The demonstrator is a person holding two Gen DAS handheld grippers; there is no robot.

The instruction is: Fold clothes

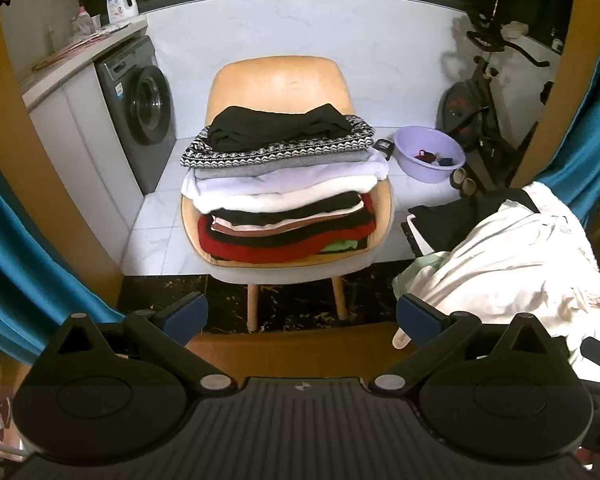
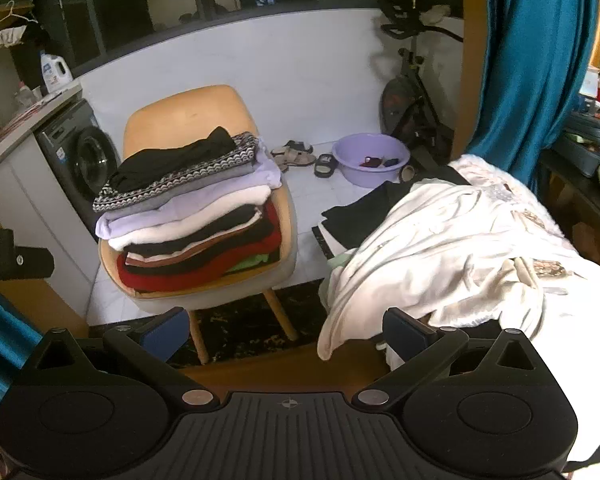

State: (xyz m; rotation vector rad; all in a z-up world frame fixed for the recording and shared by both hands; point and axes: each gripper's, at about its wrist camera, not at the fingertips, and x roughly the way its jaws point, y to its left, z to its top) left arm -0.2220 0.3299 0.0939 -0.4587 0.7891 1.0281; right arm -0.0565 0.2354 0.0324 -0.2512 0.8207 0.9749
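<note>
The left gripper [image 1: 302,316] hangs released, its blue-padded fingers [image 1: 186,312] spread wide with nothing between them. Straight ahead of it stands a tan moulded chair with wooden legs [image 1: 278,80], whose seat carries a tall stack of folded clothes [image 1: 284,196]: a black garment [image 1: 276,128] lies on top, then a black-and-white patterned knit, grey, lilac, white, black and red layers. To its right, near the right finger, lies a crumpled cream-white garment [image 1: 512,260], unfolded.

The right gripper [image 2: 286,332] is likewise released and empty. The chair [image 2: 188,112] and its stack of folded clothes [image 2: 192,216] sit ahead and left of it; the cream-white garment [image 2: 440,248] spreads ahead and to the right, its hem hanging just beside the right finger [image 2: 404,334].

Beyond, a round lilac plastic basin [image 2: 370,160] rests on the white tiled floor, and a dark grey front-loading washing machine [image 1: 140,108] stands far left.
</note>
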